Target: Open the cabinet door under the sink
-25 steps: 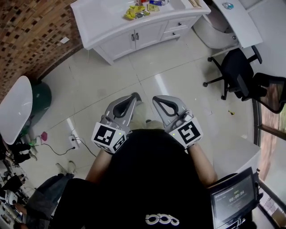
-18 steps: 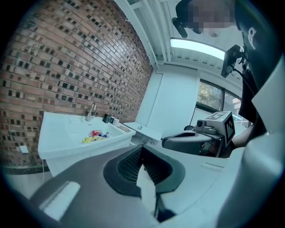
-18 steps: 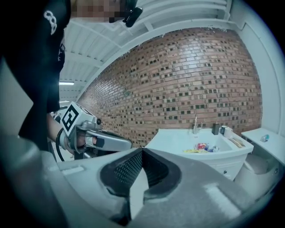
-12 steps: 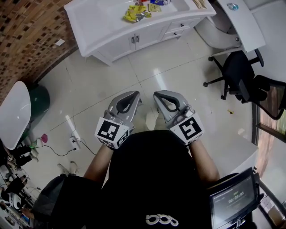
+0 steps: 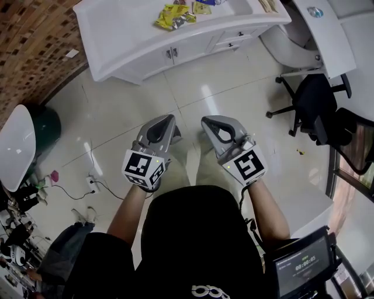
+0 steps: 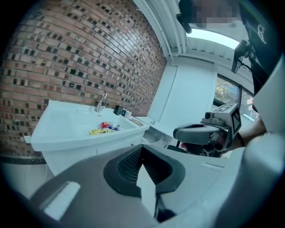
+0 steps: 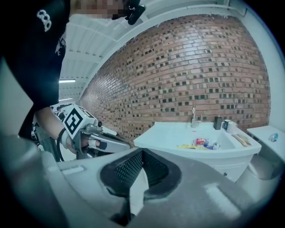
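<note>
Left claw (image 5: pixel 166 119) and right claw (image 5: pixel 208 121) both closed, empty

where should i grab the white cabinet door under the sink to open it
Take the small metal handle at the inner edge of the white cabinet door, where the two doors meet. Come at it level from the front: it seems to stand upright and proud of the flat panel, so jaws closing sideways should catch it.

Ahead of you the sink cabinet (image 5: pixel 111 35) stands against the brick wall (image 5: pixel 29 41), wrappers (image 5: pixel 172 16) on its top, its doors (image 5: pixel 153 59) well beyond your left gripper (image 5: pixel 168 120) and right gripper (image 5: pixel 208 121) side by side, an office chair (image 5: pixel 318 102) to your right.
</note>
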The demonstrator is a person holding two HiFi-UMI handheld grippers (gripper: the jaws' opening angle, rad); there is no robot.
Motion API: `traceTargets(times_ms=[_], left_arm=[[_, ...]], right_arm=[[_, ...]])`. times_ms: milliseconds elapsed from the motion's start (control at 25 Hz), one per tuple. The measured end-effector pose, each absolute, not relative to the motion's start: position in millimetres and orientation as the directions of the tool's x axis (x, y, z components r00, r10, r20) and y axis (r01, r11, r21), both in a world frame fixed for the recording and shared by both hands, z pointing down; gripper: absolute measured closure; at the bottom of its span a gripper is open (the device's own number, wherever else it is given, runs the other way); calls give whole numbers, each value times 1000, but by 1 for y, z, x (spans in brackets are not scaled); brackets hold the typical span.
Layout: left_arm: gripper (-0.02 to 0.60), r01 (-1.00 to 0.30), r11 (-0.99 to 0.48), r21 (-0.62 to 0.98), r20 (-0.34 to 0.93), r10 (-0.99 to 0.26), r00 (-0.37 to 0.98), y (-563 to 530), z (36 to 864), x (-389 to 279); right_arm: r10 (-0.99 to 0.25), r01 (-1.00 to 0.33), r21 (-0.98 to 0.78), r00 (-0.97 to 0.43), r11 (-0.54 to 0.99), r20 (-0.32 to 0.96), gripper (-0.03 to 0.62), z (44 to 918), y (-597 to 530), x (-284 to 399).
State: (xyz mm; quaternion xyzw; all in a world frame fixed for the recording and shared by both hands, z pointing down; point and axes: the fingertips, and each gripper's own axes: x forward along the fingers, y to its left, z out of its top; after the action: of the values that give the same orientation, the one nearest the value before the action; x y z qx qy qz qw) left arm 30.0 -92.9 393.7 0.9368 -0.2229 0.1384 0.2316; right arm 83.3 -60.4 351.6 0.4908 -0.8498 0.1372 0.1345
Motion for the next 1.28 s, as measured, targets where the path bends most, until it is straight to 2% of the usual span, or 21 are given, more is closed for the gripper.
traceTargets(times_ms=[280,840,1080,1280], left_arm=[[565,-530,-761,375,407,-379,831,-123,446,67],[561,-715,-606,349,463,-552,693,-214,597,72],[523,-737,-591,327,500,-554,666,-249,666,79],[509,-759,-586,284,508,-580,637,-283,704,87]], right_arm=[[-790,-874,-137,-480,465,382,603,387,-64,118],[-777,-876,-192,-482,443,406,603,467,-91,146],[-771,-862,-257,-505,436,387,603,511,-100,148],[-774,-857,-244,-515,454,368,603,532,-115,146]])
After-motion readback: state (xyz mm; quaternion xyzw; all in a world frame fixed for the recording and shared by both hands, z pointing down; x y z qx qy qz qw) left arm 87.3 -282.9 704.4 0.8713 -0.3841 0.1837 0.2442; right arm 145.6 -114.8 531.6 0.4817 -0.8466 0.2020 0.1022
